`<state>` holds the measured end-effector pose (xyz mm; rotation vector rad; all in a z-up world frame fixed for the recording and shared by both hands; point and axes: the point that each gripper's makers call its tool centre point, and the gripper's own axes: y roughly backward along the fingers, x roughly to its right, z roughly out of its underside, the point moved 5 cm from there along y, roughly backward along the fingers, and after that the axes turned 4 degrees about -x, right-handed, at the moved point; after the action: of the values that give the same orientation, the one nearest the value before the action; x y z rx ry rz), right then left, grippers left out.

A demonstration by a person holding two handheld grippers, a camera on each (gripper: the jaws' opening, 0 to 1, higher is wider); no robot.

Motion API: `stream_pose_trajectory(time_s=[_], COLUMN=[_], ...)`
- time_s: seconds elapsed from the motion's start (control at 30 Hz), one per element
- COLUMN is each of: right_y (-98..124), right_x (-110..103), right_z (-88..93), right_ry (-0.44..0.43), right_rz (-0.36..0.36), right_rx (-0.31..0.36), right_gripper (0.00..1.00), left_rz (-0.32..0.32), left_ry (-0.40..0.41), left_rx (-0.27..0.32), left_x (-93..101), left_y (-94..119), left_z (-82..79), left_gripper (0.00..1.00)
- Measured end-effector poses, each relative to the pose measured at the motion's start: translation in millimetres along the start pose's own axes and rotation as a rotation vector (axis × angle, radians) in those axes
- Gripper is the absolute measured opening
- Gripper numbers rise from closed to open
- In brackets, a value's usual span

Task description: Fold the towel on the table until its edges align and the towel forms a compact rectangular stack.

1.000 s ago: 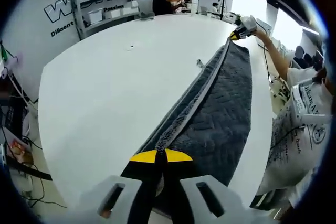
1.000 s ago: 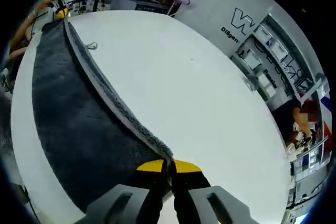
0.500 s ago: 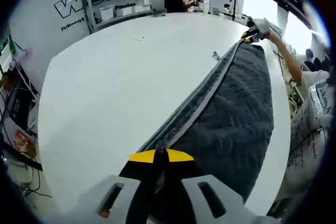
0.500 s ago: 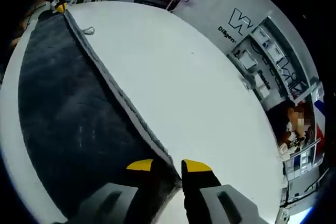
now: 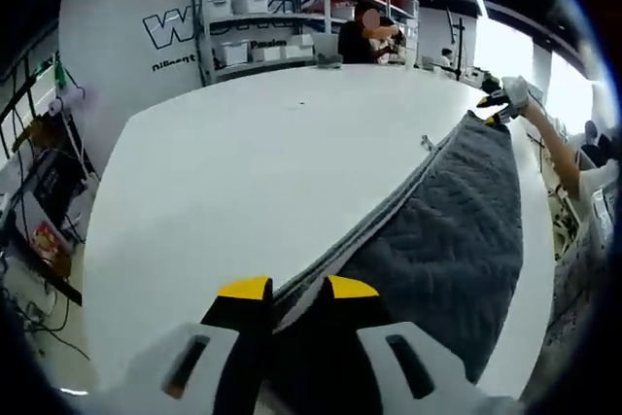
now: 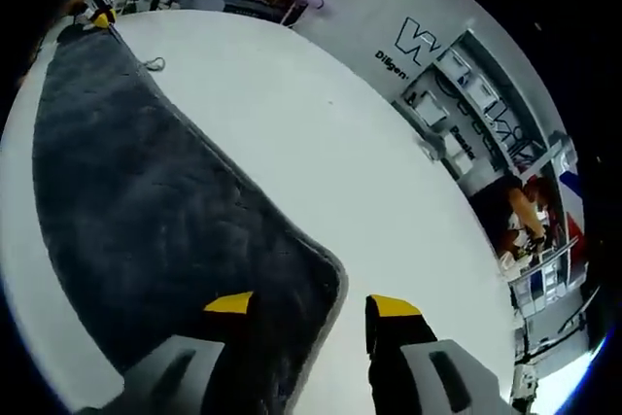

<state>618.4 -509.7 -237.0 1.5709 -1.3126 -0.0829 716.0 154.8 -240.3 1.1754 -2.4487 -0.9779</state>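
A long dark grey quilted towel with a lighter border lies flat as a strip along the white table. My left gripper is open, and the towel's near edge runs between its yellow-tipped jaws. At the strip's far end, a hand holds my right gripper. In the right gripper view, the towel ends in a rounded corner just ahead of my open right gripper, with nothing held. The left gripper is small at the far end. A small loop tag sticks out from the towel's edge.
Most of the table beside the towel is bare white. Past its far edge stand shelves of white bins against a lettered wall, and a person works there. Cables and clutter sit beyond the table's left edge.
Both grippers have opened and let go of the towel's edge. The raised edge has dropped, and the towel now lies flat. Both cameras have shifted a little.
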Motion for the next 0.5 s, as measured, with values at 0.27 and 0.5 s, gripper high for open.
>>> stream_pose_trajectory(time_s=[0.27, 0.5], right_y=[20, 38], right_x=[-9, -31], right_z=[0.7, 4.6], right_ry=[-0.173, -0.349], right_rz=[0.018, -0.031], right_rx=[0.126, 0.216], right_gripper=[0.73, 0.85], left_rz=[-0.124, 0.005], left_ry=[0.167, 0.320], left_rx=[0.285, 0.430], left_x=[-20.0, 4.8], left_y=[28, 42], left_z=[-10.2, -0.2], left_gripper=[0.45, 0.58])
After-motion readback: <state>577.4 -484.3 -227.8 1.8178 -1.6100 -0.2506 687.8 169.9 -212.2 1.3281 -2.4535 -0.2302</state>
